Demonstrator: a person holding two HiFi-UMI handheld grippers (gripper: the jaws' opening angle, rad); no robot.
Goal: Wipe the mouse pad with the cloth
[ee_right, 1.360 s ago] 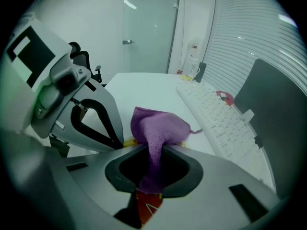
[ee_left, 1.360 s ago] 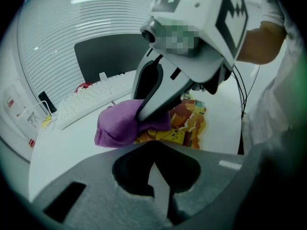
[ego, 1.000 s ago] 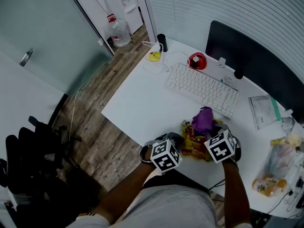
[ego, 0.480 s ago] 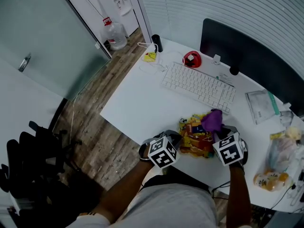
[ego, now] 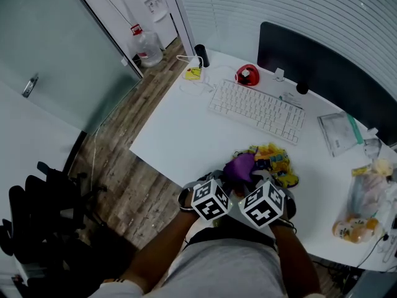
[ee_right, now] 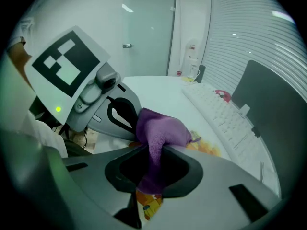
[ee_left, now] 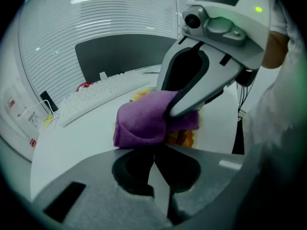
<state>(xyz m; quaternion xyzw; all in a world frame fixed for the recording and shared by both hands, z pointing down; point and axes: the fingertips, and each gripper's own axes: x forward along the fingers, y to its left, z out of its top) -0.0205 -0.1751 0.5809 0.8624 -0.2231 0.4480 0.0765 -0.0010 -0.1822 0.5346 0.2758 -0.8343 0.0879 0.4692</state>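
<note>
Tongs first: the right gripper (ee_right: 153,150) has its two jaws pinched tight on the purple cloth (ee_right: 160,128). A strip of the cloth hangs down between the jaws, and the rest sits in a soft lump just past the tips. The left gripper (ee_left: 154,150) has its jaws pressed together with nothing between them. It sits just beside the cloth, and the right gripper's tips are right in front of it.

From the head view, both grippers are low in the middle of the picture, close together at the near edge of the white desk (ego: 180,132). The cloth is just above them. The mouse pad (ego: 276,161) is the bright yellow and orange mat with cartoon pictures on it. It lies flat on the desk, below the white keyboard (ego: 257,109). The cloth rests on the left end of the pad, and the right end is bare.

I think the wiping is going on now, since the cloth is down on the pad and held firmly. I cannot tell how much of the pad is clean. The right end may need a rub, and the cloth has not been put down yet.
</note>
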